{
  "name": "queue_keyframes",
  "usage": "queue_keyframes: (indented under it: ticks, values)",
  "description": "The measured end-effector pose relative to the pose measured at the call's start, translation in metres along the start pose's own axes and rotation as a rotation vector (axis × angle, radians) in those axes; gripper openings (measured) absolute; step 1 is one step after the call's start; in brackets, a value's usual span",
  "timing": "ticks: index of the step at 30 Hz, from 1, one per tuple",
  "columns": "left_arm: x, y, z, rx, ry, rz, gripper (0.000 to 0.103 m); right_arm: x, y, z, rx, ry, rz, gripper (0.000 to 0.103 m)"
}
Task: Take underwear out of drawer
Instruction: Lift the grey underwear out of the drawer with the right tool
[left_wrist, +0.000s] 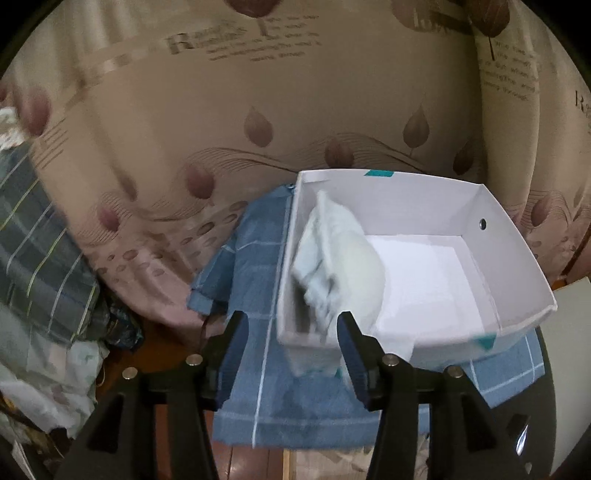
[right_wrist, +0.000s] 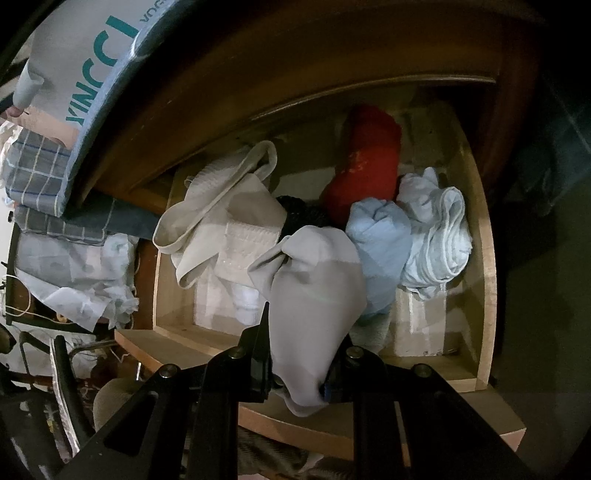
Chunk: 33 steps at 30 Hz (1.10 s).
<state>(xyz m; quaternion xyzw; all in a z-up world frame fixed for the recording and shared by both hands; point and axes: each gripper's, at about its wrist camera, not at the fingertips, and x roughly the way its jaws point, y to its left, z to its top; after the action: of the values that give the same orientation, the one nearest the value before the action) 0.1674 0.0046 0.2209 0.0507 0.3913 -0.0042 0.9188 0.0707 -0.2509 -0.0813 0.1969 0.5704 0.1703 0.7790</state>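
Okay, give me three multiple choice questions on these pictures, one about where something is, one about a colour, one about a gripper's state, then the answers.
1. Where is the pale blue garment?
A. in the white box
B. on the floor
C. hanging on a hook

2. What colour is the item at the back of the drawer?
A. green
B. red
C. yellow

3. What is the right gripper doing?
A. open over nothing
B. gripping the drawer's front
C. shut on a grey garment

Answers: 1 A, it leans on the box's left wall. 2 B, it is plainly red. 3 C, grey cloth is pinched between its fingers.
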Motion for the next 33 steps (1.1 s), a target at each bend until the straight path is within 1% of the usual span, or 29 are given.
queue_keyframes:
  ticks: [3,7,9,11,13,17,21,23,25,27,28,29,33]
  values:
    - [-0.010,0.009,-0.039,-0.028,-0.019,-0.004,0.054,0.000,0.003,-0.001,-0.017,0.000,-0.015,0.018]
    - [-0.010,0.015,-0.099,-0.041,-0.024,0.034,0.054,-0.002,0.004,-0.001,-0.031,-0.012,-0.017,0.018]
    - [-0.004,0.018,-0.124,-0.091,-0.004,0.039,0.054,-0.005,0.005,-0.002,-0.035,-0.027,-0.015,0.018]
    - [0.007,0.021,-0.147,-0.142,0.043,0.016,0.054,-0.011,0.007,-0.004,-0.043,-0.053,-0.016,0.018]
    - [0.019,0.021,-0.165,-0.180,0.082,0.005,0.054,-0.015,0.010,-0.005,-0.052,-0.073,-0.025,0.017]
    - [0.043,0.018,-0.198,-0.200,0.157,0.014,0.054,-0.019,0.012,-0.007,-0.059,-0.078,-0.041,0.014]
    - [0.051,0.022,-0.221,-0.233,0.158,0.006,0.054,-0.015,0.017,-0.007,-0.076,-0.052,-0.053,0.012]
    - [0.052,0.026,-0.226,-0.247,0.150,-0.004,0.054,-0.008,0.019,-0.006,-0.079,-0.013,-0.048,0.013]
    - [0.053,0.031,-0.227,-0.279,0.152,-0.030,0.054,0.000,0.014,-0.003,-0.019,0.029,-0.039,0.019]
    - [0.051,0.035,-0.229,-0.307,0.132,-0.044,0.054,0.009,0.010,0.000,0.027,0.069,-0.025,0.029]
    - [0.051,0.036,-0.229,-0.314,0.129,-0.049,0.054,0.013,0.010,0.001,0.029,0.080,-0.039,0.039]
    - [0.051,0.038,-0.229,-0.323,0.129,-0.060,0.054,0.015,0.012,0.001,0.020,0.087,-0.059,0.045]
    - [0.056,0.042,-0.233,-0.367,0.153,-0.085,0.054,0.028,0.021,0.003,-0.026,0.127,-0.130,0.058]
